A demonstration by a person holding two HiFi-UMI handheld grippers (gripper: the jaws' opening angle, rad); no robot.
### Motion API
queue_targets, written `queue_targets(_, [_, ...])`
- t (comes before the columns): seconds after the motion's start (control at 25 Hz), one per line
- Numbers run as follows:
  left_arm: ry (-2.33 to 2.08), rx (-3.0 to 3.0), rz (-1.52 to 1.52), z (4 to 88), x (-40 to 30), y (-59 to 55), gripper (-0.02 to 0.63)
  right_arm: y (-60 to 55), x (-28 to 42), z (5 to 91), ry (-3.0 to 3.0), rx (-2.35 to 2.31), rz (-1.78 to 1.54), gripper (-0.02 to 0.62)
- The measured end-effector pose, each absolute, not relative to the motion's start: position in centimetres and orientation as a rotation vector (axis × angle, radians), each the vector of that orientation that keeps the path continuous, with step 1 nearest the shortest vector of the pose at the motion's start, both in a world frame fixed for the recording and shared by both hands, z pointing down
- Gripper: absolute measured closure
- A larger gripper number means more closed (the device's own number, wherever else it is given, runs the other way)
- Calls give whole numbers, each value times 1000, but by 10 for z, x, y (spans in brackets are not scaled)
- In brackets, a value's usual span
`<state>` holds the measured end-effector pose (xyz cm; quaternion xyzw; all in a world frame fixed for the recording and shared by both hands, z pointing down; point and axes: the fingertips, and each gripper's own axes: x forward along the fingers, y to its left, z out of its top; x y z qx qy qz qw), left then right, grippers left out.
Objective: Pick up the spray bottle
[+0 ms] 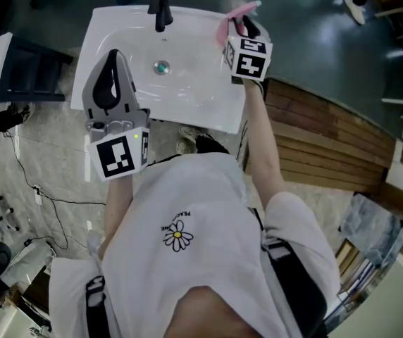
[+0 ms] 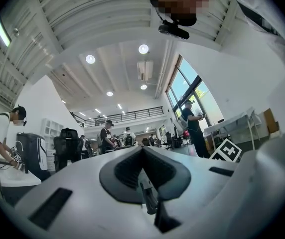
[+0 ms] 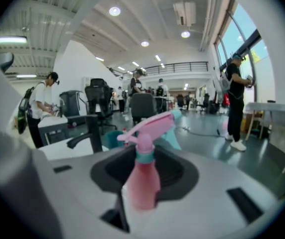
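My right claw [image 1: 242, 25] is clamped on the spray bottle [image 3: 142, 176], upper right of frame, so I reckon only lifting's left.

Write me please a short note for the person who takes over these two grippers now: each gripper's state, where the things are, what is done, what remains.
Right gripper: fingers closed on the pink plastic spray bottle, around its body below the teal collar.
Left gripper: fingers shut, empty, over the left side of the white ceramic washbasin.
Bottle: upright at the washbasin's right rear corner.
Done: the grasp.
Left: lift the bottle. Whether it has already left the rim, I cannot tell.
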<state>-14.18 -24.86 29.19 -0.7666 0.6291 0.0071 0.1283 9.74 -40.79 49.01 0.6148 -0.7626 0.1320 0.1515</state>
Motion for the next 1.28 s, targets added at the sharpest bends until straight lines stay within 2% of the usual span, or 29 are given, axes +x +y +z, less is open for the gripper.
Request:
queue_targets(0.6, [1831, -2215, 45, 285, -142, -249, 588, -408, 101, 473, -2225, 1761, 330, 457])
queue_targets(1.28, [1837, -2215, 160, 271, -146, -245, 588, -371, 73, 362, -2333, 1786, 72, 457])
